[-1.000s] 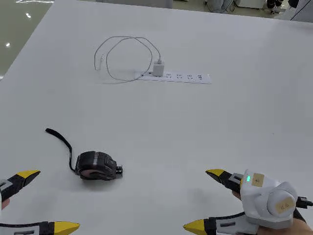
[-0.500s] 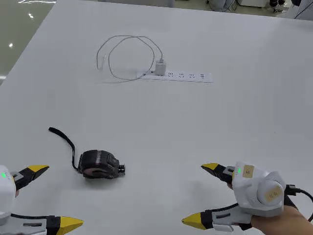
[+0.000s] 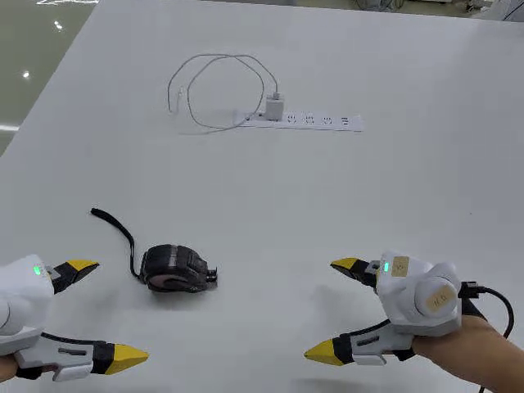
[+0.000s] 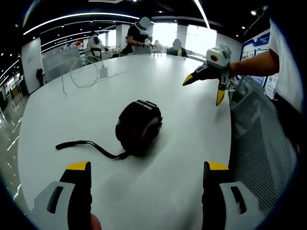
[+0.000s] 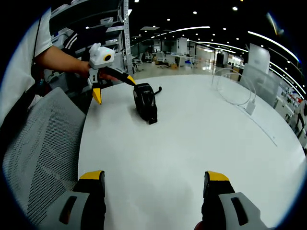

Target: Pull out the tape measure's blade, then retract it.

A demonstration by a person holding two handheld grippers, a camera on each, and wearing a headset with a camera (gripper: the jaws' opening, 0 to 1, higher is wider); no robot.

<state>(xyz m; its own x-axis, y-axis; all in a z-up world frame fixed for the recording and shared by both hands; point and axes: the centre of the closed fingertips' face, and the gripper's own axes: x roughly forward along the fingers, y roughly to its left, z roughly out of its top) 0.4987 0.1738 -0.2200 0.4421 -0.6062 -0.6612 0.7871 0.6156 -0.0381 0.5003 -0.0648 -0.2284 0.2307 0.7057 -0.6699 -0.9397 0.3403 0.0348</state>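
Surface (image 3: pixel 409 188): stretching white across the head view, carrying everything listed here.
Cable (image 3: pixel 221 61): looping in loose white rings at the far left-centre, ending at the charger.
Charger (image 3: pixel 274 107): sitting plugged into the left end of the power strip.
Power strip (image 3: pixel 315 121): lying flat at the far side, running rightward, well apart from the tape measure and both grippers.
Mesh panel (image 5: pixel 43 139): showing grey beside the near edge of the surface in the right gripper view.
In the way: just bare surface lying between the tape measure and each gripper.
Left gripper (image 3: pixel 113 311): hovering at the near left with jaws spread wide, grasping nothing.
Strap (image 3: pixel 115 225): trailing black from the case's left side, curling away toward the far left.
Tape measure (image 3: pixel 174 268): resting on the surface, dark-cased, near the left gripper and just ahead-right of it; sitting centred beyond the jaws in the left gripper view; lying well apart from the right gripper, to its left.
Right gripper (image 3: pixel 327 309): hovering at the near right with jaws released and wide, yellow tips pointing left, gripping nothing.
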